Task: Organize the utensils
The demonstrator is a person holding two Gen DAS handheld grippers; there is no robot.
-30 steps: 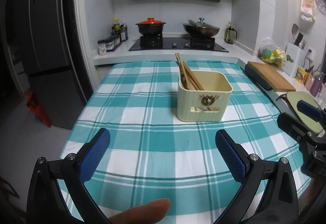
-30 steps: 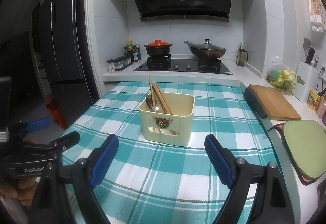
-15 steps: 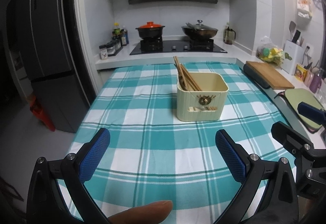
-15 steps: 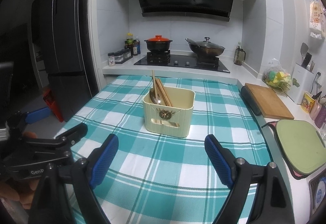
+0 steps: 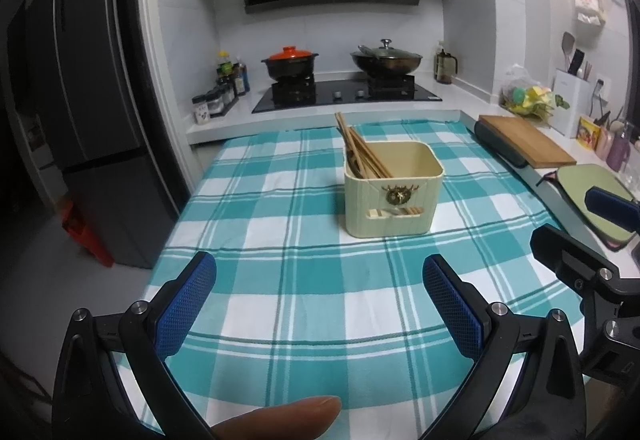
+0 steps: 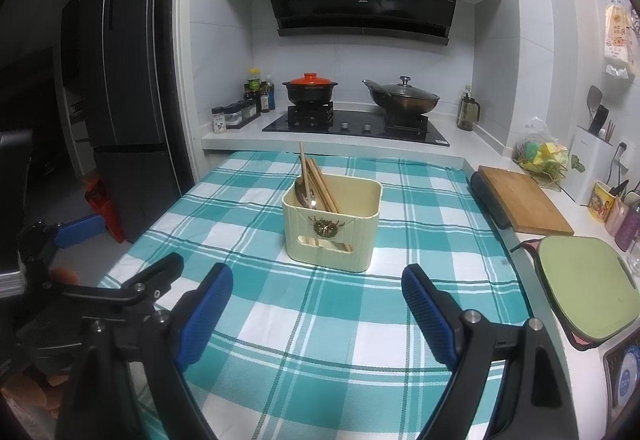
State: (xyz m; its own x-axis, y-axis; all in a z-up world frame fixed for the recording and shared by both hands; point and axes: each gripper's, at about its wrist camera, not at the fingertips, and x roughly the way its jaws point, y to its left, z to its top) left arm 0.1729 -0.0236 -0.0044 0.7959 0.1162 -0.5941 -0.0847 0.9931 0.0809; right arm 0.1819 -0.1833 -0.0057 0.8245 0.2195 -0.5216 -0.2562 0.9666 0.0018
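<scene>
left gripper (image 5: 320, 280): released, jaws spread wide, nothing between them, held above near edge of desk; also seen from the right wrist view at far left
right gripper (image 6: 316, 288): released, jaws wide apart, empty, above near part of desk; seen at right edge of left wrist view
utensil holder (image 5: 394, 188): cream square box, upright on desk centre, well beyond both grippers; gold emblem on front face, slot below it
chopsticks (image 5: 360, 151): wooden bundle in holder's left side, leaning back-left, tips above rim
spoon (image 6: 305, 193): metal, inside holder beside chopsticks, seen only from right wrist view
desk (image 5: 280, 240): covered with teal/white checked cloth
thumb (image 5: 280, 420): person's fingertip at bottom of left wrist view
stove (image 6: 356, 125): black hob behind desk; pot with orange lid (image 6: 310, 85) left, lidded wok (image 6: 402, 97) right
range hood (image 6: 362, 5): above stove
cutting board (image 6: 524, 199): wooden, right counter
green mat (image 6: 584, 288): right counter, nearer than board
fridge (image 5: 80, 99): dark, left side
</scene>
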